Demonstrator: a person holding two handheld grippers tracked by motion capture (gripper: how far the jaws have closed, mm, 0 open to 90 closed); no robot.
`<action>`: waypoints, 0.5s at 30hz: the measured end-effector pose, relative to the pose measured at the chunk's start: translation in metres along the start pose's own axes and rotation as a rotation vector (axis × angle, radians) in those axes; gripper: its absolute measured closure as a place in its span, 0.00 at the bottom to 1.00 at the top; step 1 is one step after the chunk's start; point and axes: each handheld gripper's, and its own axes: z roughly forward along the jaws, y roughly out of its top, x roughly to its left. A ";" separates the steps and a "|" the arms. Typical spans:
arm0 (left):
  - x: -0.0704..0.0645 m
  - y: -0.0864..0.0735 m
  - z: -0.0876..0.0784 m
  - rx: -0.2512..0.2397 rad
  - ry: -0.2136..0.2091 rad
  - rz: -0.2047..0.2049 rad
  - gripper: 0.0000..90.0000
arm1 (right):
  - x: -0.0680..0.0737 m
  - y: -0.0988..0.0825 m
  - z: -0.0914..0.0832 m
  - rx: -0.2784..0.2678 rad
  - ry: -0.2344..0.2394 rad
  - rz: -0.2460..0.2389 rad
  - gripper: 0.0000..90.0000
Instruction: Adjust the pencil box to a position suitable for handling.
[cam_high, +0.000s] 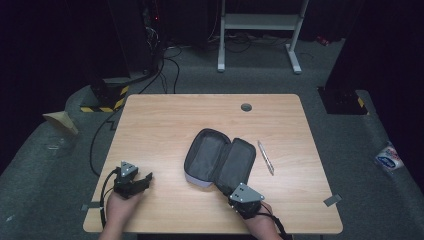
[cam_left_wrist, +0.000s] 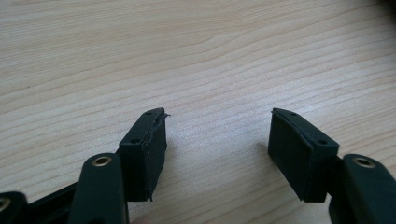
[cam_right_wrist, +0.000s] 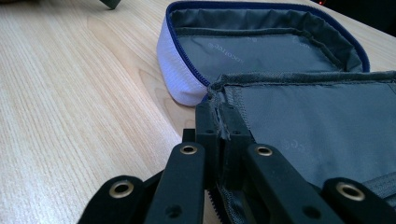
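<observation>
Right claw clamped on pouch flap's near edge, seemingly its corner.

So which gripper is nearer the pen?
Right. The right gripper is shut on the open pencil case's near edge, just left of the pen; the left gripper rests open, far across the table.

print inside the case too blurred to read.

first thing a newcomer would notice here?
The open pencil case lying mid-table, grey lining up, with the right gripper shut on the edge of its near flap. Next, the silver pen lying just right of the case, and the left gripper, jaws apart over bare wood at the table's near-left.
</observation>
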 end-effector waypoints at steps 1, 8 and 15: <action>0.000 0.000 0.000 0.000 0.001 -0.002 0.41 | -0.001 -0.002 0.000 -0.004 0.002 -0.001 0.97; -0.002 0.000 0.000 -0.002 0.000 -0.008 0.42 | -0.001 -0.003 0.001 -0.006 0.003 0.005 0.95; -0.015 0.008 0.000 0.019 -0.030 0.015 0.52 | -0.001 -0.002 -0.006 -0.019 0.017 0.018 0.78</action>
